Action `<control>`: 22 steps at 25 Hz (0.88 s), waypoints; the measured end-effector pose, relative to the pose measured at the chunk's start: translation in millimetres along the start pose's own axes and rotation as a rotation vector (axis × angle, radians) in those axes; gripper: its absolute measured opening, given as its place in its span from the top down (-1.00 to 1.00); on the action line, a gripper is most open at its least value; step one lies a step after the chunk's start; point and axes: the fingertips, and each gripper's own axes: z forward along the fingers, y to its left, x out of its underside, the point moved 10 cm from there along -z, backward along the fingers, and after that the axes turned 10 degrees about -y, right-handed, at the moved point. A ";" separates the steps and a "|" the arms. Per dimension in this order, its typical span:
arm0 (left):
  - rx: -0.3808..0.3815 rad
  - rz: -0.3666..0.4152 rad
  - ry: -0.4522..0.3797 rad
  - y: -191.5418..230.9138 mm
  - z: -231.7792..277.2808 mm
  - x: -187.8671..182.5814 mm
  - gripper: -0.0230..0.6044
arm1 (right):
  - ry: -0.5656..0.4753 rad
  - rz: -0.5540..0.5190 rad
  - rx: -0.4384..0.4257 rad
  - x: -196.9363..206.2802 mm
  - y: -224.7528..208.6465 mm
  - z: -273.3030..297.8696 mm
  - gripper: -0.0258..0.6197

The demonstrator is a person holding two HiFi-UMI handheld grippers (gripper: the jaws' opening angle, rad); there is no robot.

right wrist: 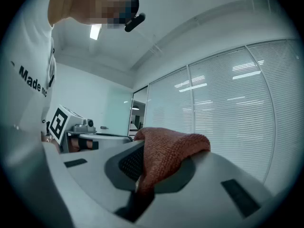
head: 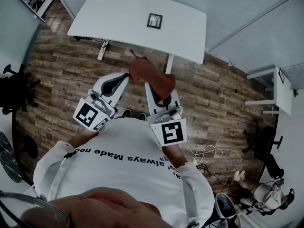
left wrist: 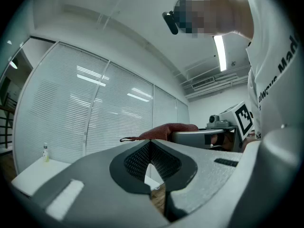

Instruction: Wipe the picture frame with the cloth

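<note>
My right hand-held gripper (right wrist: 141,172) is clamped on the cloth (right wrist: 167,151); my left hand-held gripper (left wrist: 150,151) is closed, empty. Only the head view shows the picture frame (head: 154,21), on the table (head: 114,14).

An office: white desk (head: 118,18), swivel chairs (head: 264,145), blinded glass partitions (left wrist: 95,118).

i hold both claws out in front of me, side by side, pointing forward. my left claw (left wrist: 150,142) has its jaws closed tip to tip, nothing between them. my right claw (right wrist: 140,148) is clamped on the cloth (right wrist: 173,144), which drapes over its jaws
</note>
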 end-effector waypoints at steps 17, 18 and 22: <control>0.021 -0.020 -0.005 29.1 1.4 3.7 0.92 | 0.006 0.001 0.031 5.6 4.8 25.2 0.83; 0.022 -0.022 -0.006 31.7 -0.1 4.2 0.92 | 0.006 0.001 0.035 6.1 6.4 27.2 0.83; 0.031 -0.034 -0.007 40.1 -4.4 5.2 0.92 | 0.001 -0.001 0.048 8.2 11.5 34.7 0.83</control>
